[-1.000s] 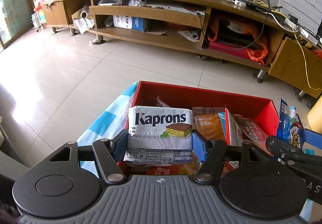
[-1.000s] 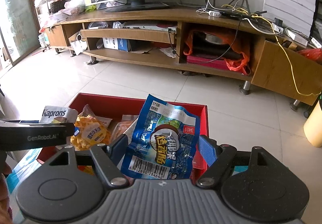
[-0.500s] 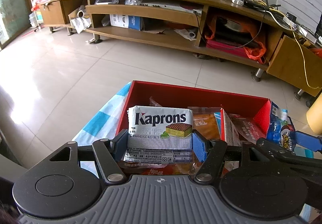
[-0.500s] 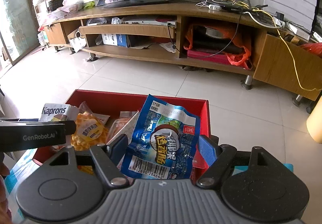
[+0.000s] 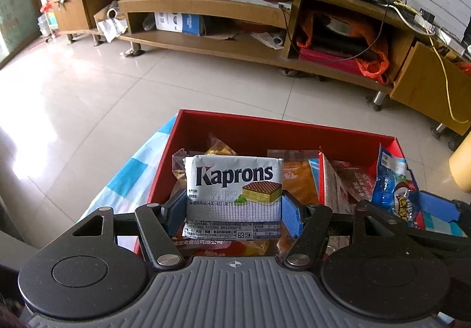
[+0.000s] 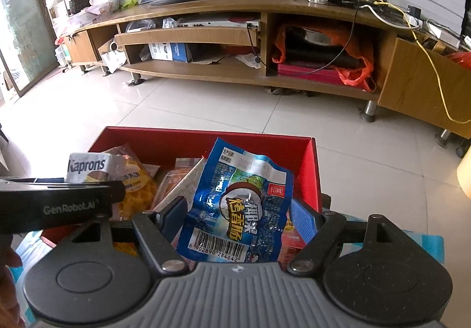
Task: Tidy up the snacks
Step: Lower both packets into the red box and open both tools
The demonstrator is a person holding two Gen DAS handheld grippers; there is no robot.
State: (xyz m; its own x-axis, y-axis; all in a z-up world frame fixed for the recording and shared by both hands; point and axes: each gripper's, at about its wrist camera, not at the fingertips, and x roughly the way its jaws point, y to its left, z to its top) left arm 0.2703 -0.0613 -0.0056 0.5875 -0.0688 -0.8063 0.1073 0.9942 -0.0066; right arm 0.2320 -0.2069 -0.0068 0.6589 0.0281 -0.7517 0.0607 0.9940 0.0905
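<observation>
My left gripper (image 5: 234, 214) is shut on a white Kaprons wafer pack (image 5: 234, 186) and holds it over the left part of a red box (image 5: 282, 129) full of snack packets. My right gripper (image 6: 240, 217) is shut on a blue sausage packet (image 6: 238, 204) over the right part of the same red box (image 6: 206, 133). The Kaprons pack (image 6: 88, 166) and the left gripper's body also show at the left of the right wrist view. The blue packet (image 5: 391, 186) shows at the right of the left wrist view. An orange-yellow snack bag (image 6: 137, 183) lies in the box.
The box stands on a blue-and-white checked cloth (image 5: 129, 177). Beyond it lie a tiled floor (image 5: 147, 83) and a long wooden TV stand (image 5: 235, 16) with a monitor, cables and clutter. A glass door (image 6: 17, 33) is at the far left.
Both grippers have moved a little further over the box, keeping their packets. The box now sits lower and closer in both views.
</observation>
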